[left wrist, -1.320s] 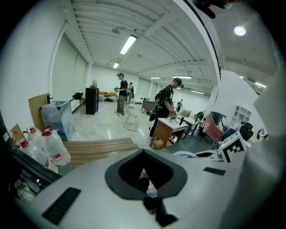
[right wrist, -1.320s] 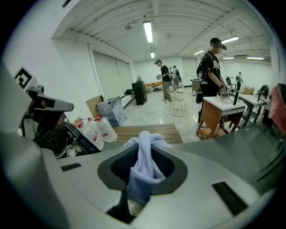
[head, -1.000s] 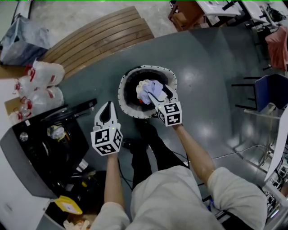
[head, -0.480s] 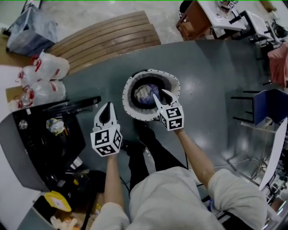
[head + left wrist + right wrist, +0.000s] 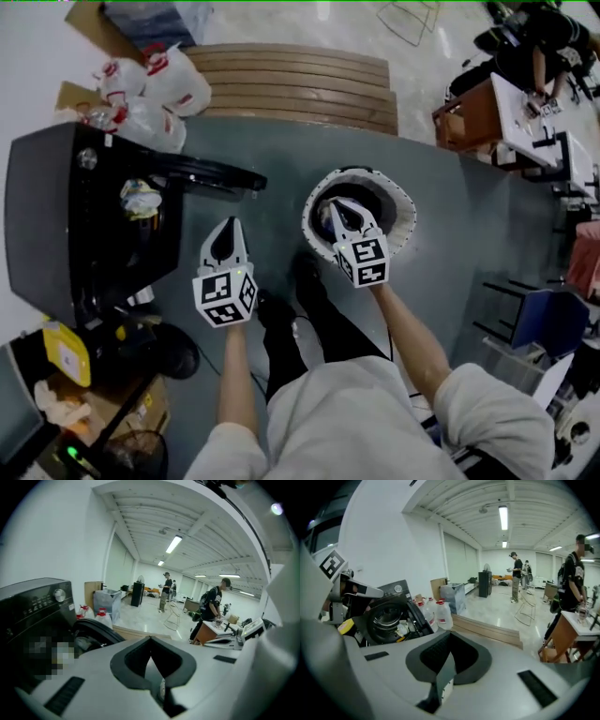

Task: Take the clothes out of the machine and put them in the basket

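Right claw [image 5: 336,206] has just clenched on nothing above the round white perforated basket [image 5: 405,217]. Left claw [image 5: 231,225] is clenched and empty. Pale crumpled clothes [image 5: 141,199] lie inside the open black washing machine [image 5: 47,216], so more unloading is likely left.

We saw open dark grey floor [image 5: 278,208] between black front-loading washing machine [image 5: 56,216] and round white-rimmed basket [image 5: 405,208] | machine's swung-out black door [image 5: 216,173] jutted into that gap | white plastic bottles [image 5: 155,89] crowded behind machine
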`<action>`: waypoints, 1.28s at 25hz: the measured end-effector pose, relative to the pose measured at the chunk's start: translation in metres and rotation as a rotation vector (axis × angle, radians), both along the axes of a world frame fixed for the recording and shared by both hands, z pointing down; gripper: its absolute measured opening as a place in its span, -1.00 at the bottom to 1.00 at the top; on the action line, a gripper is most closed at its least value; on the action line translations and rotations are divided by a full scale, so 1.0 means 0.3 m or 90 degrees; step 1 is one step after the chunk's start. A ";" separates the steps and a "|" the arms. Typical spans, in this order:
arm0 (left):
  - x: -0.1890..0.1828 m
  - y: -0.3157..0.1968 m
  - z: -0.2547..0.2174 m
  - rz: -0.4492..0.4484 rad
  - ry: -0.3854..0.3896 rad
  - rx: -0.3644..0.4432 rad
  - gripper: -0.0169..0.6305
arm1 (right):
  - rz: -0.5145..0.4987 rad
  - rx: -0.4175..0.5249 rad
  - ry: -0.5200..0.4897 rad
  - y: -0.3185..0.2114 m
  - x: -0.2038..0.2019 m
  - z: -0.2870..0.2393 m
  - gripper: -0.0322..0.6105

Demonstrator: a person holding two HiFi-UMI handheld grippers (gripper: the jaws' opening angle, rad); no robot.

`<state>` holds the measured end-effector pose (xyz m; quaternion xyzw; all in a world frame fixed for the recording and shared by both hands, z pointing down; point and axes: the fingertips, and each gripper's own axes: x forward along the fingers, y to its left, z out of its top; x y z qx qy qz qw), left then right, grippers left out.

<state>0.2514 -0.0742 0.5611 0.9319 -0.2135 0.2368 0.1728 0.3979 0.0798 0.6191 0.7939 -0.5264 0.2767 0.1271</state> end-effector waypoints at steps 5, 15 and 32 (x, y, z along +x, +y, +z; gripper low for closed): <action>-0.332 -0.166 -0.005 -0.123 0.004 0.005 -0.89 | -0.128 0.011 0.002 -0.275 -0.248 -0.022 -0.83; -1.064 -0.408 0.134 -0.326 0.007 -0.007 -0.89 | -0.337 0.011 0.015 -0.702 -0.878 0.035 -0.83; -1.441 -0.659 0.374 -0.434 0.012 -0.014 -0.89 | -0.502 0.063 0.025 -1.222 -1.340 0.153 -0.83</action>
